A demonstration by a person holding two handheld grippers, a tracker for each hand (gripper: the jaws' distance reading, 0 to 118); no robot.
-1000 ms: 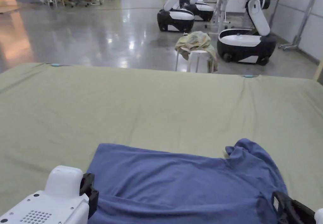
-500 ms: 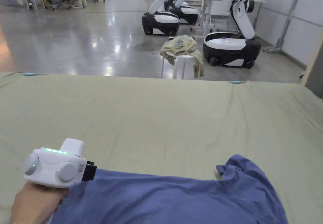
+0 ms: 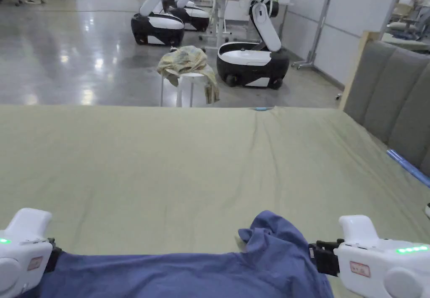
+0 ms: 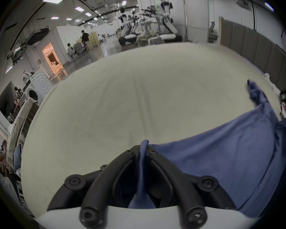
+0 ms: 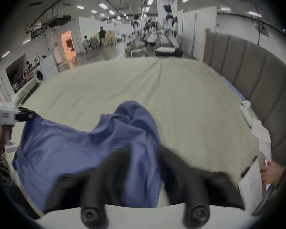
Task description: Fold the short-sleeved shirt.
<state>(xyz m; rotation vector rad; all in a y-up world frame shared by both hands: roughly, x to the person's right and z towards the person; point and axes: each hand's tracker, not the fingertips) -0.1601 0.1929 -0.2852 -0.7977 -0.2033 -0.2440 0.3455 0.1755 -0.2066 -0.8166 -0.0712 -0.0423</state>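
A wide green-covered bed (image 3: 168,156) fronts a glossy grey floor (image 3: 84,68). Beyond the bed stands a white stool (image 3: 184,91) draped with cloth; a grey padded headboard (image 3: 390,97) flanks the bed's right.

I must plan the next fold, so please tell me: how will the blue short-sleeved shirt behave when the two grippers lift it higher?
The blue short-sleeved shirt is probably floppy: it sags between the left gripper and the right gripper. It looks light, as thin pinched edges carry it. Its bunched sleeve will likely droop.

Green-sheeted bed (image 3: 168,156); blue shirt (image 3: 189,273) on near edge.
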